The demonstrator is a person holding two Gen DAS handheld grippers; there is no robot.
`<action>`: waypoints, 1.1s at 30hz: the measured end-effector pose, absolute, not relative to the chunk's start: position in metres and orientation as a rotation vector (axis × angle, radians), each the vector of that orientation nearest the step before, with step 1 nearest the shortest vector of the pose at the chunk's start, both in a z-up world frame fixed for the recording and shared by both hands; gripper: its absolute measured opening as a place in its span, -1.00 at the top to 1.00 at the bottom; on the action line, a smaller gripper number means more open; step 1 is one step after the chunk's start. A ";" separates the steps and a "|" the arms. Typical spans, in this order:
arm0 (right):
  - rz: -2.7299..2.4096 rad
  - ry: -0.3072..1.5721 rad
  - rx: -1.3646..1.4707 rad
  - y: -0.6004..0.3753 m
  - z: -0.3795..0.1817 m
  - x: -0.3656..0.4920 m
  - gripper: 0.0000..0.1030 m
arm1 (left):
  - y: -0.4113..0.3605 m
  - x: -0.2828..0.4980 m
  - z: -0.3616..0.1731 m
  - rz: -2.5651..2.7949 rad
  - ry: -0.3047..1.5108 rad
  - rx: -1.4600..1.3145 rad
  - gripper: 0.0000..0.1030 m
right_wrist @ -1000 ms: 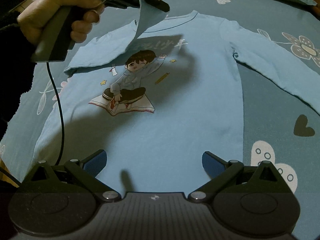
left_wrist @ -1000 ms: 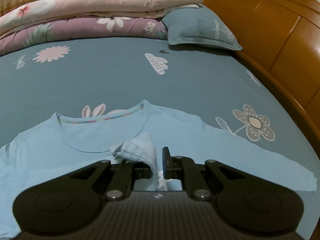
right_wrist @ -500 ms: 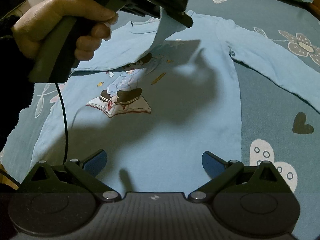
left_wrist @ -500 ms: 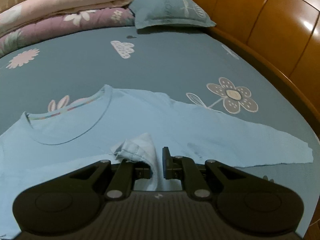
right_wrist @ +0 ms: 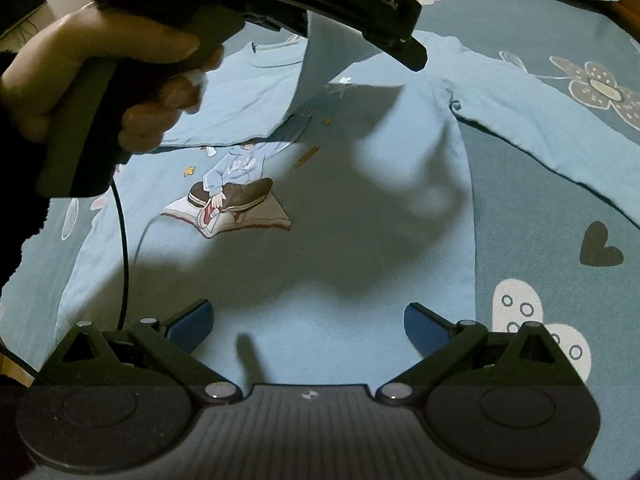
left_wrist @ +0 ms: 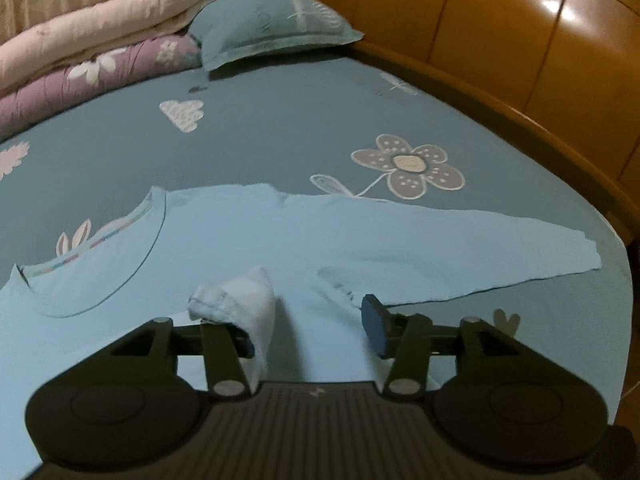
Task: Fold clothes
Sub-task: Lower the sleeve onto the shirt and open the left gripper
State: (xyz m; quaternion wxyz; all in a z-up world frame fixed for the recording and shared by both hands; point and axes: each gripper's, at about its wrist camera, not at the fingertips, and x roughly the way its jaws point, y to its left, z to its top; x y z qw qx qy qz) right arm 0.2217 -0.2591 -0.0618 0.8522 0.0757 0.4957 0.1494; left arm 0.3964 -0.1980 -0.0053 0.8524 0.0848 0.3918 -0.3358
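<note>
One light blue shirt [right_wrist: 360, 240] lies flat; left gripper [left_wrist: 312, 328] wide open, sleeve cuff [left_wrist: 248, 300] draped on one finger; right gripper [right_wrist: 308, 320] open, empty.

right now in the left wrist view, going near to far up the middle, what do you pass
left tongs with the sleeve cuff draped on one finger → light blue shirt → teal bedsheet → teal pillow beside the folded quilts
</note>
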 end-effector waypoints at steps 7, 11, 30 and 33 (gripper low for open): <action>0.297 1.040 0.185 -0.266 -0.066 0.222 -1.00 | -0.184 0.397 0.007 -0.860 0.853 0.084 -0.39; 0.290 1.031 0.197 -0.268 -0.067 0.222 -1.00 | -0.192 0.391 0.005 -0.914 0.847 0.197 -0.42; 0.250 0.989 0.239 -0.289 -0.061 0.226 -1.00 | -0.104 0.371 -0.025 -0.779 0.988 0.189 -0.49; 0.234 0.950 0.197 -0.286 -0.052 0.243 -1.00 | -0.057 0.369 -0.030 -0.653 1.004 0.132 -0.50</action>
